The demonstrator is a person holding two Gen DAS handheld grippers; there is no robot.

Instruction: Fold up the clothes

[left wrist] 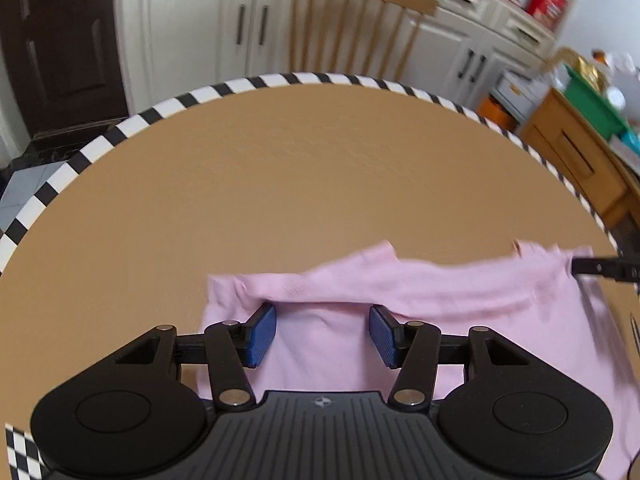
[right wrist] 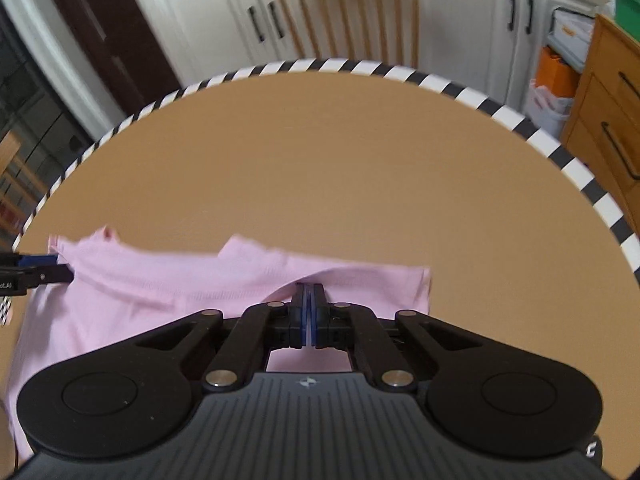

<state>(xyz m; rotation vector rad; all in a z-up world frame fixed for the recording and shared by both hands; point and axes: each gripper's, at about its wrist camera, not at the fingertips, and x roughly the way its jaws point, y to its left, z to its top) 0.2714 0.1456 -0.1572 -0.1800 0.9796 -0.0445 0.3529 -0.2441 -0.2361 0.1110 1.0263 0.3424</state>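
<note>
A pink garment (left wrist: 400,304) lies on the round brown table (left wrist: 280,184), near its front edge, with its far edge raised in a fold. My left gripper (left wrist: 322,332) is open, its blue pads on either side of the garment's folded left edge, with cloth between them. My right gripper (right wrist: 308,304) is shut on the pink garment's (right wrist: 168,288) far edge near its right corner. The right gripper also shows at the right edge of the left wrist view (left wrist: 600,270), at the garment's right corner. The left gripper shows at the left edge of the right wrist view (right wrist: 44,270).
The table has a black-and-white checked rim (left wrist: 132,124). A wooden chair (left wrist: 356,24) stands behind the far edge, in front of white cabinets (right wrist: 200,20). A wooden drawer unit (left wrist: 576,160) with a green bin stands to the right.
</note>
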